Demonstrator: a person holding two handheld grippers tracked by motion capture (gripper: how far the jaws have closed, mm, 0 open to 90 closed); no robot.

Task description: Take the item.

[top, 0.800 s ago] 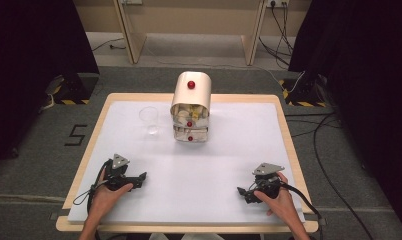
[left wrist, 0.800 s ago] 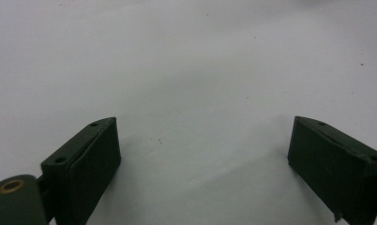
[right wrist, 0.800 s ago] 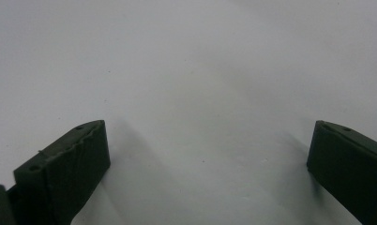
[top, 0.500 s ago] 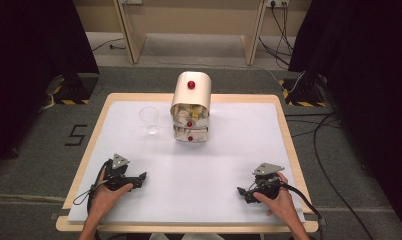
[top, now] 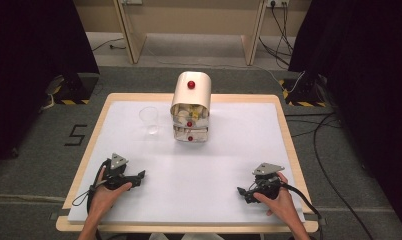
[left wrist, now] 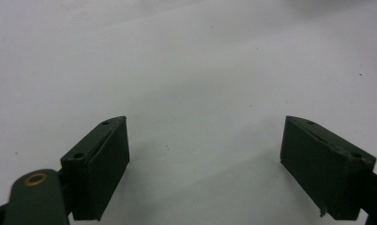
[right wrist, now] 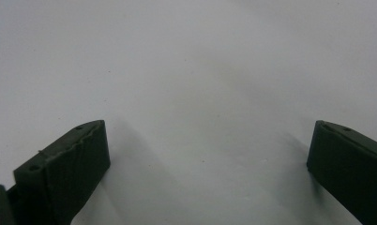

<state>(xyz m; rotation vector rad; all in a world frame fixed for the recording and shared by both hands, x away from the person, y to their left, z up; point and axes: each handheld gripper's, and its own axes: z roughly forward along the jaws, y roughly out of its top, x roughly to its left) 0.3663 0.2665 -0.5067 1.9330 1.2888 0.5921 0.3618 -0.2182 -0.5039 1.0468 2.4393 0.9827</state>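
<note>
A cream-coloured small drawer cabinet (top: 191,107) with red knobs stands at the back middle of the white table (top: 189,165); its drawers hold pale items. A clear plastic cup (top: 149,119) stands just left of it. My left gripper (top: 140,175) rests on the table at the front left, held by a hand, pointing right. Its jaws stand wide apart over bare table in the left gripper view (left wrist: 205,159). My right gripper (top: 240,192) rests at the front right, pointing left, also open with nothing between its jaws (right wrist: 207,168).
The table has a light wooden rim (top: 289,145). Dark curtains stand at both sides, and cables (top: 334,165) run over the grey floor to the right. Wooden legs (top: 131,30) of another piece of furniture stand behind the table.
</note>
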